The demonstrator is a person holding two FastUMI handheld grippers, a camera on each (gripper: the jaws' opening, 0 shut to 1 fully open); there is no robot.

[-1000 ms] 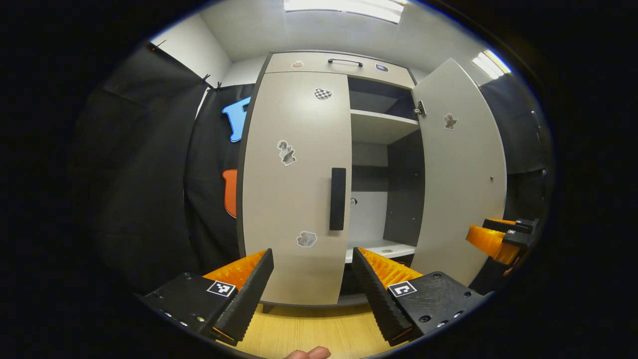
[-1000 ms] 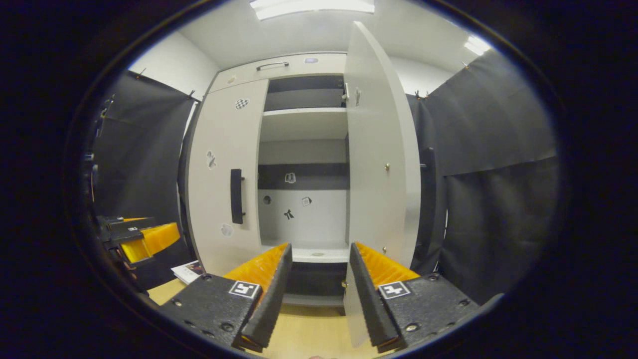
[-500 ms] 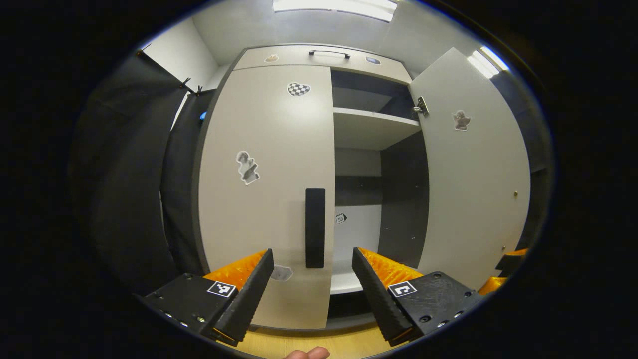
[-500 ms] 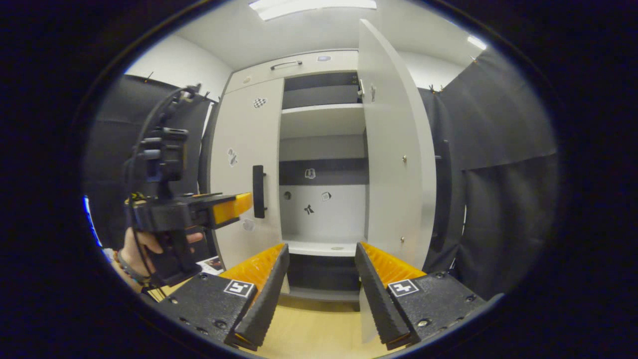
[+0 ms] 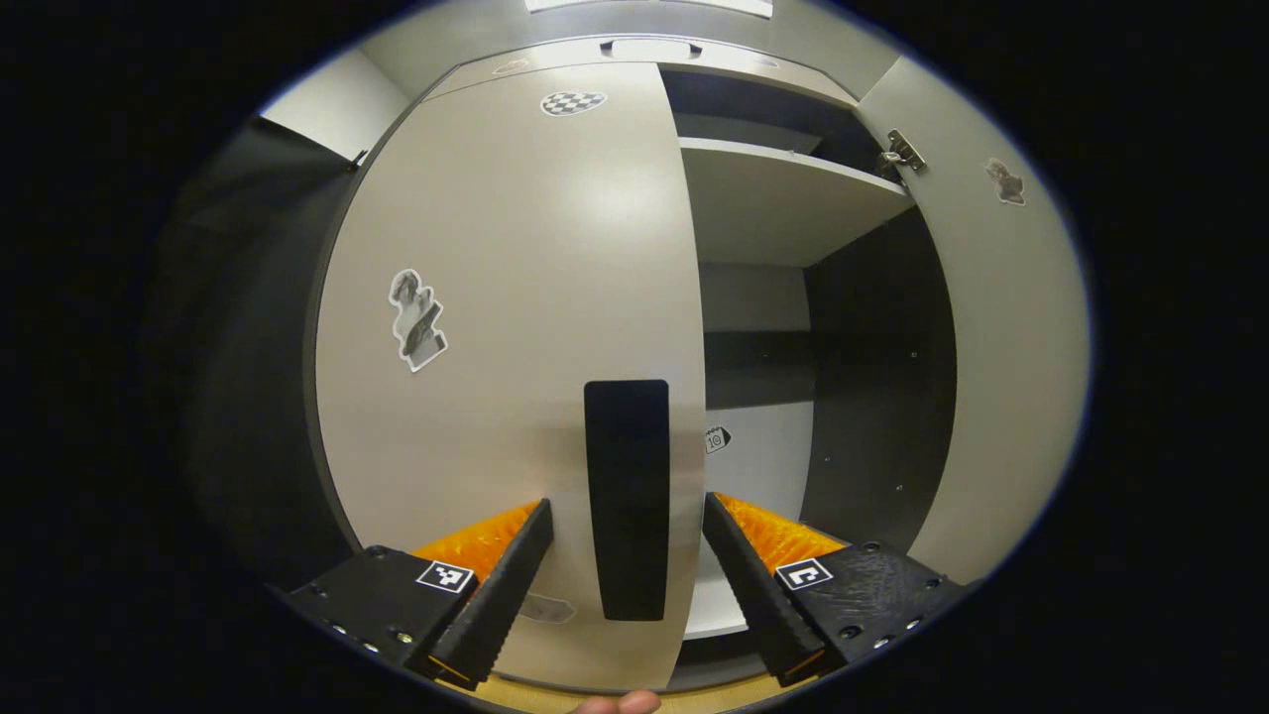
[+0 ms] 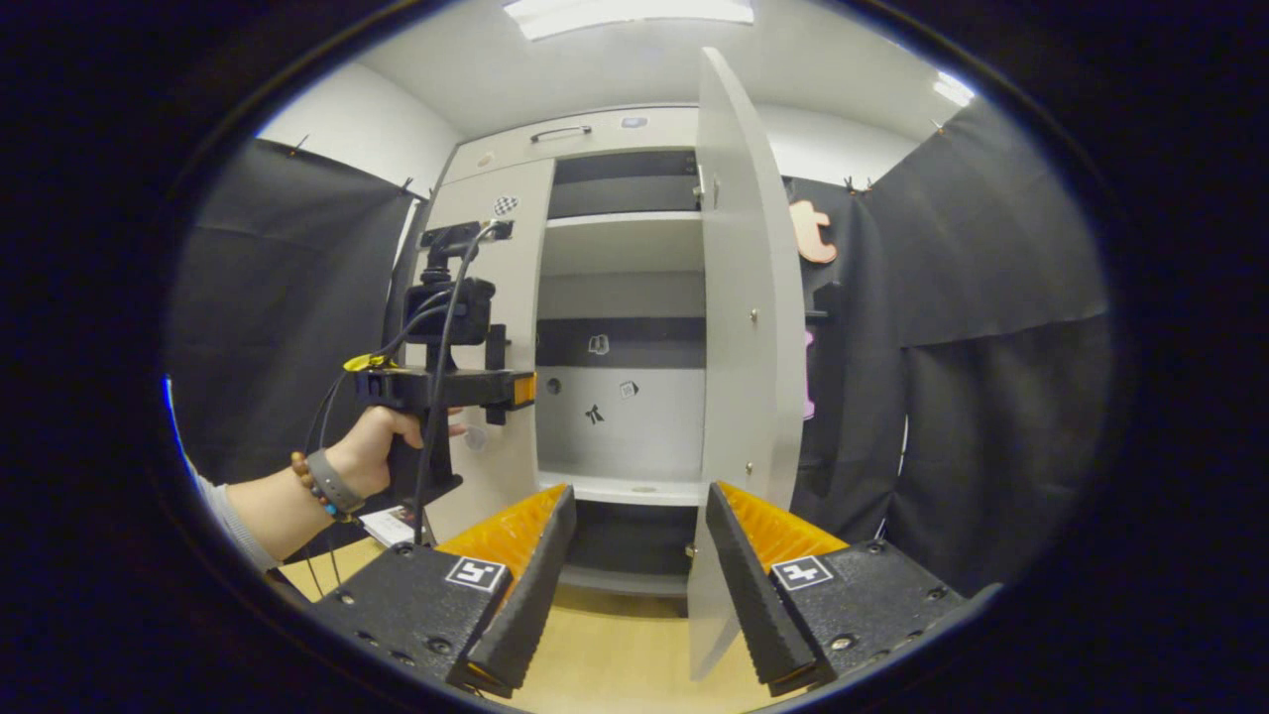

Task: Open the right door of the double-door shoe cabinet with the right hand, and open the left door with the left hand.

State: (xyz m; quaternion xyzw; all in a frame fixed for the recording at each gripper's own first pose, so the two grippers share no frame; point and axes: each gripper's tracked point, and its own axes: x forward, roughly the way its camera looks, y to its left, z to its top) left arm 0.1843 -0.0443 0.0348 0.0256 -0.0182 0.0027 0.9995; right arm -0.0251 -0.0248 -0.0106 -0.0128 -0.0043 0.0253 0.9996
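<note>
Left door handle (image 5: 627, 499) between spread fingers

In the left gripper view the left door (image 5: 516, 297) hides the cabinet's left half, and the handle (image 5: 627, 496) stands between the spread fingers, though whether either pad touches it cannot be told. The right door (image 5: 1001, 327) is cut off at the picture's edge. In the right gripper view the left gripper (image 6: 520, 389) covers most of the handle, contact unclear. The stickers (image 6: 598, 344) on the back wall are too small to make out.
</note>
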